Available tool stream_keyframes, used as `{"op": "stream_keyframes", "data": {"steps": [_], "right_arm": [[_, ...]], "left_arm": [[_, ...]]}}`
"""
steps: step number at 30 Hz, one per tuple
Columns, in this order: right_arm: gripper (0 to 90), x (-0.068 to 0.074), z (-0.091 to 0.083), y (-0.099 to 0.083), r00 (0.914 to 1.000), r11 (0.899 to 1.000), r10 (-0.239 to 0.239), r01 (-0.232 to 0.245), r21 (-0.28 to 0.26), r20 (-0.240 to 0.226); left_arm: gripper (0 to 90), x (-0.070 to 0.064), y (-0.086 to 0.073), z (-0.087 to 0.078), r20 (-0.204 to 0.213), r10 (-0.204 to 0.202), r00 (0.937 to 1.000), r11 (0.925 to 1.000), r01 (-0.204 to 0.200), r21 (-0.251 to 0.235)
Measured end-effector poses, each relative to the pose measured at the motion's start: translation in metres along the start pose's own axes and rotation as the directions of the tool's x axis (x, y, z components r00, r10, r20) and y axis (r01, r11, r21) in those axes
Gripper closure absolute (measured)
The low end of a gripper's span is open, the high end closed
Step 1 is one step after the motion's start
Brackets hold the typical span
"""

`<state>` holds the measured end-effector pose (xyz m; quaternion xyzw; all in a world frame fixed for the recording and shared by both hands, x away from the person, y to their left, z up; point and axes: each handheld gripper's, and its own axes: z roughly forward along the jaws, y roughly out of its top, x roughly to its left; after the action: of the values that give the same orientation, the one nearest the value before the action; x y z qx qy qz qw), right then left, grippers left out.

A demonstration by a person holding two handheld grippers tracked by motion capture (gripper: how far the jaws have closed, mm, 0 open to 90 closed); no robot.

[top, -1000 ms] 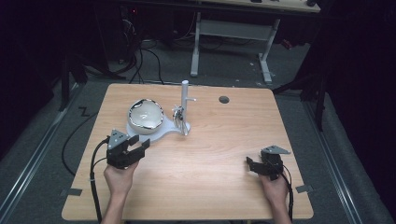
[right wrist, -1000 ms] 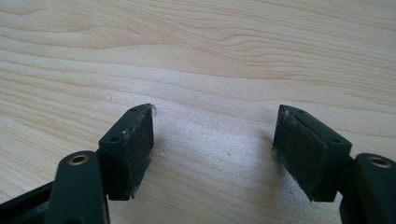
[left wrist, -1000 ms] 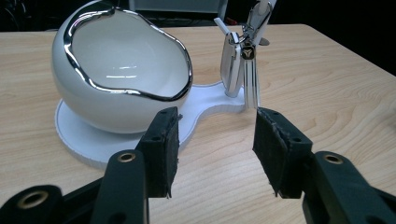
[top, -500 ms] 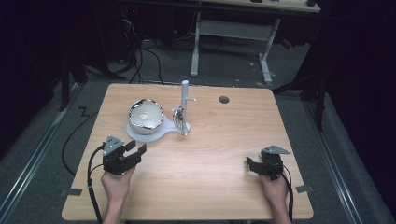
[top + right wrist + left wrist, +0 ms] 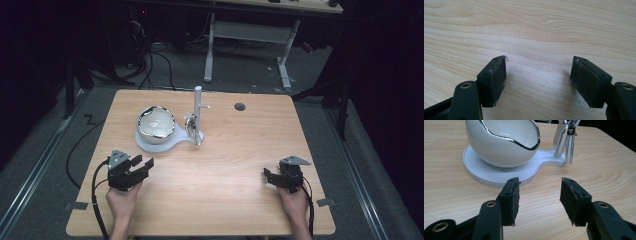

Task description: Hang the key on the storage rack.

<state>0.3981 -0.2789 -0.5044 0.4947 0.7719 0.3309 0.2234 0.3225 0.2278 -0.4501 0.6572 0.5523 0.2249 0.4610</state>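
Hands grip both tools at the near edge of the wooden table (image 5: 225, 165), likely a resting stance. Left gripper (image 5: 137, 167) has its jaws parted wide with nothing between them, aimed at the white stand (image 5: 499, 173), near ahead. Right gripper (image 5: 272, 177), well apart, also gapes with nothing held, facing bare wood. Farther off, the white chrome-rimmed bowl (image 5: 156, 122) sits on that stand; keys (image 5: 570, 142) hang by its post (image 5: 198, 112).
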Motion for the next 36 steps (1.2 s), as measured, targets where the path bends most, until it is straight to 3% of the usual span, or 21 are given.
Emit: {"op": "stream_keyframes", "data": {"steps": [24, 36], "right_arm": [[29.1, 0.0, 0.0, 0.0, 1.0, 1.0, 0.0, 0.0, 0.0, 0.0], [29.1, 0.0, 0.0, 0.0, 1.0, 1.0, 0.0, 0.0, 0.0, 0.0]], "left_arm": [[48.7, 0.015, -0.019, 0.01, -0.043, -0.032, 0.9986, 0.9967, 0.035, 0.074], [48.0, 0.018, -0.028, 0.017, -0.074, -0.019, 0.9971, 0.9921, 0.028, 0.123]]}}
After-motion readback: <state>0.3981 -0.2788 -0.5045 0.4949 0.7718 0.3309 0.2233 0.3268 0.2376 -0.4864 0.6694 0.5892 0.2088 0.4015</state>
